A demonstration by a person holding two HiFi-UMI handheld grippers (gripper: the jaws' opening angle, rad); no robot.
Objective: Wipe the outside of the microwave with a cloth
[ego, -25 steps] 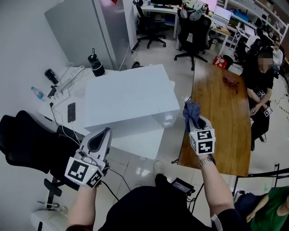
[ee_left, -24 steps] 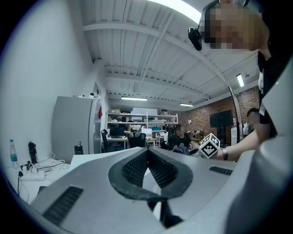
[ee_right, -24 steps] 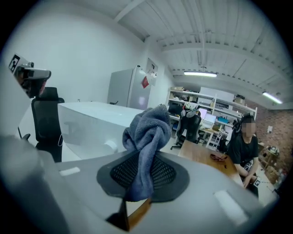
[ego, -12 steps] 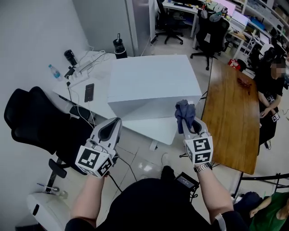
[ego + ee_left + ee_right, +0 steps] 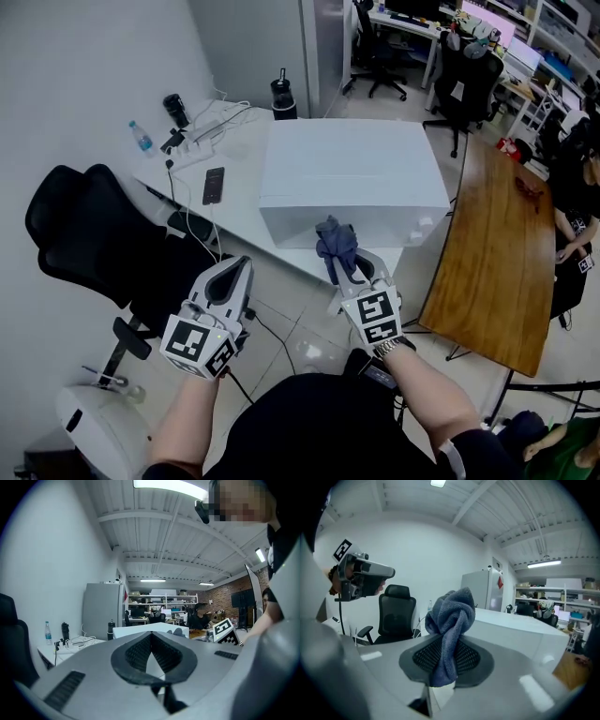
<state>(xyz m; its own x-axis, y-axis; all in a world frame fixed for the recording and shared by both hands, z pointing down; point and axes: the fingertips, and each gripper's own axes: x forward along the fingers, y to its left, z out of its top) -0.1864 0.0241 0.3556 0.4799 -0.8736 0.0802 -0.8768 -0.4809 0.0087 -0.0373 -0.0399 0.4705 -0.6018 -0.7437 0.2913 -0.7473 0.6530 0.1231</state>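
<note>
I log right tongs point(image 5: 343, 270) clamped on the blue cloth point(image 5: 336, 246) just short of the white microwave point(image 5: 352, 178); left tongs point(image 5: 239, 270) pressed together, empty, left of the microwave.

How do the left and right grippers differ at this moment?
The left gripper has its jaws closed together with nothing between them, while the right gripper is clamped on a bunched blue-grey cloth. In the head view the right gripper reaches up to the near face of the microwave, while the left gripper sits further back, nearer the black chair. Both are hand-held, carry a marker cube and point toward the microwave.
</note>
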